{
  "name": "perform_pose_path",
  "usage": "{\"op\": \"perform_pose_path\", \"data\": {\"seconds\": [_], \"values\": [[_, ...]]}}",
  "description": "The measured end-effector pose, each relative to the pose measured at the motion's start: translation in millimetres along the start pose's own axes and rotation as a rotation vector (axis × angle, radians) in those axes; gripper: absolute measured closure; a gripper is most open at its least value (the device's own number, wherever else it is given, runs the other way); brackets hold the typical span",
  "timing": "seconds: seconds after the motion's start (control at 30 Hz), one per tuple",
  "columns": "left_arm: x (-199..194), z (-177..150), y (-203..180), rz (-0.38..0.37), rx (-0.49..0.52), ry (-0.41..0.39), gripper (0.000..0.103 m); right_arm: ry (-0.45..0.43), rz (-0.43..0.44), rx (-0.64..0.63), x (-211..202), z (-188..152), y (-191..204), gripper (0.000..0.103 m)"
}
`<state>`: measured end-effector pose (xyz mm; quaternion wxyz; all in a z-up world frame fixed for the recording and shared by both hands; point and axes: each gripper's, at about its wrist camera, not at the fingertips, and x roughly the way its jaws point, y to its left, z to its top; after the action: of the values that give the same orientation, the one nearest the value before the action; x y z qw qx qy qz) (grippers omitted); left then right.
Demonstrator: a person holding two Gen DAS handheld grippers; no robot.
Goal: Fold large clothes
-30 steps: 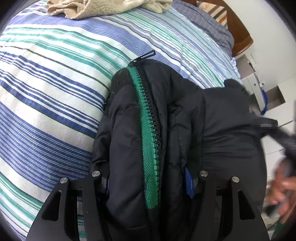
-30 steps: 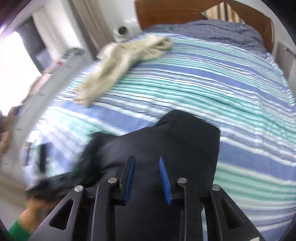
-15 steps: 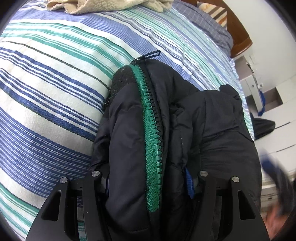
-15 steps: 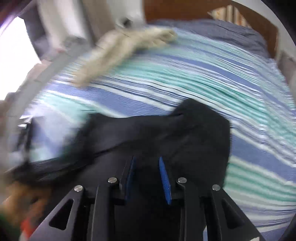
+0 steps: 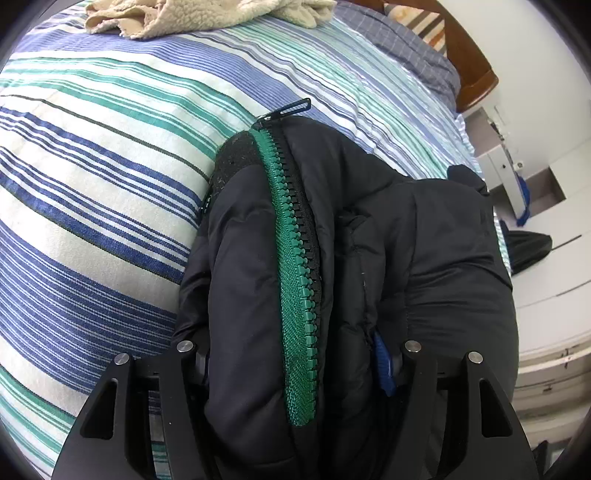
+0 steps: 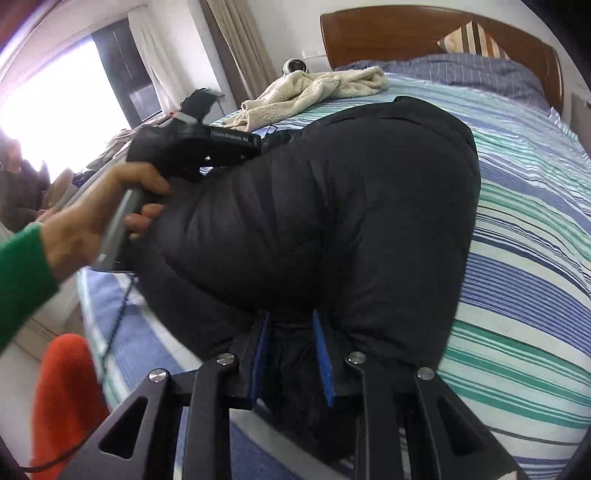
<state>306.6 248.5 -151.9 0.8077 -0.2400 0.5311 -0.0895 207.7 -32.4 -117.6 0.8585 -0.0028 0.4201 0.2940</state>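
Observation:
A black puffer jacket (image 5: 369,258) with a green zipper (image 5: 295,266) lies bunched on the striped bed (image 5: 92,184). My left gripper (image 5: 295,365) is shut on a thick fold of the jacket around the zipper; its blue pads are mostly hidden by the cloth. In the right wrist view the jacket (image 6: 332,206) fills the middle, and my right gripper (image 6: 291,354) is shut on its near edge, with black cloth between the blue pads (image 6: 323,354). The left gripper's body and the hand holding it (image 6: 155,166) show at the jacket's left side.
A cream fleece garment (image 6: 314,88) lies at the far side of the bed, also in the left wrist view (image 5: 192,14). A wooden headboard (image 6: 424,33) and grey pillow (image 6: 480,70) stand behind. White furniture (image 5: 546,258) stands beside the bed. A window (image 6: 55,110) is left.
My right gripper has swung round the jacket and now grips its near edge from lower down, and the jacket bulges higher. My left gripper keeps its grip, nearly still.

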Motion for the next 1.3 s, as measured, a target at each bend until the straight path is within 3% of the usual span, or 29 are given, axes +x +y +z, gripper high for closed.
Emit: {"op": "perform_pose_path", "data": {"seconds": [0.23, 0.3, 0.37, 0.43, 0.5, 0.57, 0.67, 0.73, 0.83, 0.97, 1.07, 1.13, 1.3], "values": [[-11.9, -5.7, -20.2, 0.048, 0.019, -0.026, 0.035, -0.042, -0.021, -0.040, -27.0, -5.4, 7.2, 0.077], [-29.2, -9.1, -27.2, 0.064, 0.023, -0.049, 0.034, -0.022, -0.020, -0.037, -47.3, -7.7, 10.8, 0.068], [-55.9, -16.0, -32.7, 0.046, 0.015, -0.085, 0.025, -0.043, -0.003, -0.014, -75.4, -15.5, 11.7, 0.037], [-86.7, -27.7, -34.7, -0.015, 0.024, -0.141, 0.015, -0.099, -0.043, -0.005, -106.7, -31.2, 6.4, 0.020], [-114.3, -42.2, -33.3, -0.013, 0.044, -0.199, 0.008, -0.098, -0.112, -0.013, -124.2, -48.2, -4.4, 0.019], [-133.8, -56.4, -30.4, 0.045, 0.066, -0.234, 0.002, -0.061, -0.184, 0.012, -132.9, -63.0, -21.5, 0.019], [-156.7, -83.1, -29.3, 0.237, 0.150, -0.295, 0.000, -0.019, -0.288, 0.113, -141.5, -82.7, -52.7, 0.019], [-163.5, -100.9, -31.1, 0.339, 0.250, -0.305, 0.000, -0.022, -0.305, 0.173, -148.2, -95.7, -69.5, 0.019], [-171.6, -125.2, -28.8, 0.381, 0.313, -0.305, 0.000, -0.040, -0.274, 0.228, -159.2, -112.5, -81.8, 0.019], [-183.9, -128.6, -17.2, 0.264, 0.273, -0.286, 0.001, -0.123, -0.223, 0.212, -176.7, -121.4, -76.4, 0.019], [-192.4, -107.9, -19.7, 0.115, 0.214, -0.258, 0.001, -0.132, -0.210, 0.140, -179.5, -114.4, -67.1, 0.019], [-183.5, -80.5, -24.8, -0.001, 0.194, -0.174, 0.002, -0.098, -0.184, 0.118, -174.2, -106.2, -62.5, 0.019], [-144.9, -44.2, -52.3, -0.083, 0.190, -0.040, 0.006, -0.110, -0.127, 0.145, -169.2, -93.6, -52.4, 0.019]]}}
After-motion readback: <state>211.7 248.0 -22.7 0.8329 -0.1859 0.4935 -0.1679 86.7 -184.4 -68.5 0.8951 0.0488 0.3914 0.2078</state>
